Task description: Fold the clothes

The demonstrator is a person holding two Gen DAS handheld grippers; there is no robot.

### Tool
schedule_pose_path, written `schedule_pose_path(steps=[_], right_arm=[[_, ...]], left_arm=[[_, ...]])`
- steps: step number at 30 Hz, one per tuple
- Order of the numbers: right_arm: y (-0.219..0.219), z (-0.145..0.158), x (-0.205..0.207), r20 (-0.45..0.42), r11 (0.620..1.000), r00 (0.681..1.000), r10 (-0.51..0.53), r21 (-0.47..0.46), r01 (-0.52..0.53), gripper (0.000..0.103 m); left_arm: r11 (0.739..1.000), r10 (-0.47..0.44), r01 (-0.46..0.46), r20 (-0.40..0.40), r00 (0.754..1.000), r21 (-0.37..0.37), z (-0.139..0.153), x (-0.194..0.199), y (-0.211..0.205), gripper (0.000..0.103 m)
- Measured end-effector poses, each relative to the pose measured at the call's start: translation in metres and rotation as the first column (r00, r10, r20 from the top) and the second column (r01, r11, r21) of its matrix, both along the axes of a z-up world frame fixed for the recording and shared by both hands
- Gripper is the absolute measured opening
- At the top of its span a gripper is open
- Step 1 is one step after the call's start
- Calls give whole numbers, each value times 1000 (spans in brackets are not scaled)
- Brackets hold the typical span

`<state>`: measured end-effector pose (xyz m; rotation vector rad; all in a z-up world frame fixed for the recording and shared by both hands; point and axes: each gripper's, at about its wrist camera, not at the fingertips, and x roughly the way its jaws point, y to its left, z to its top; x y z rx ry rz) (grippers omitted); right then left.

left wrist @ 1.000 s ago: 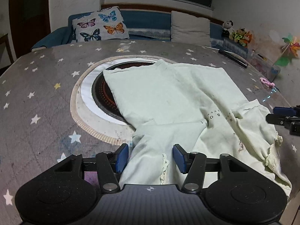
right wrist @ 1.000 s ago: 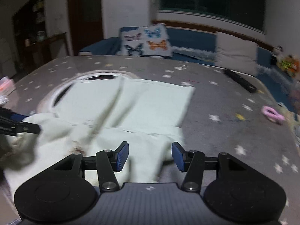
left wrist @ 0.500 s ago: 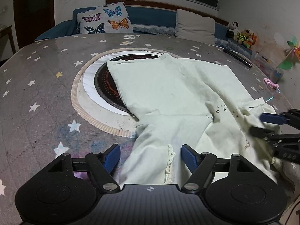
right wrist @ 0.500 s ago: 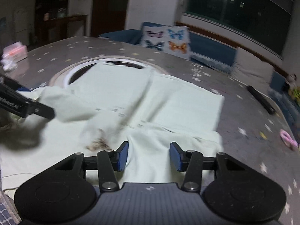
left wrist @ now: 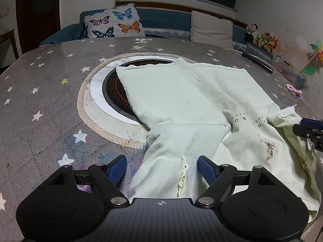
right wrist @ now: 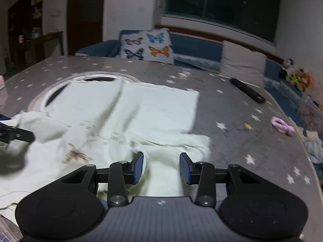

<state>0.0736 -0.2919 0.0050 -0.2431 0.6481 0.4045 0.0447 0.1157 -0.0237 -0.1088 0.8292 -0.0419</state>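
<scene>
Garment [left wrist: 181, 96]: pale green, rumpled, lace-edged sleeve, lying on the starred bench [left wrist: 40, 100]. Left tool [left wrist: 161, 169] is opening around the sleeve; right tool [right wrist: 161, 166] is closing over cloth, pads not pressing.

Behind my star-patterned worktop [left wrist: 40, 92] I see a blue sofa [left wrist: 161, 23], butterfly cushion [left wrist: 115, 23], dark window [right wrist: 222, 6], and white walls [right wrist: 129, 6].

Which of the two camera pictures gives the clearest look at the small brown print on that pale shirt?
The left wrist view: the brown print on the shirt is sharp there, beneath the lettering. In the right wrist view it is only a blurred smudge.
</scene>
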Motion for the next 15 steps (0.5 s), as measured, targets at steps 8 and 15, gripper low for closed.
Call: schedule_pose_path(steps=[8, 15], right_arm=[[20, -18, 0, 18, 997, 999, 48, -54, -47, 27], [-24, -5, -9, 69, 997, 994, -83, 0, 83, 9]], left_arm=[[1000, 5, -5, -1, 1000, 13, 0, -1, -1, 82], [1000, 11, -11, -1, 1000, 25, -2, -1, 0, 86]])
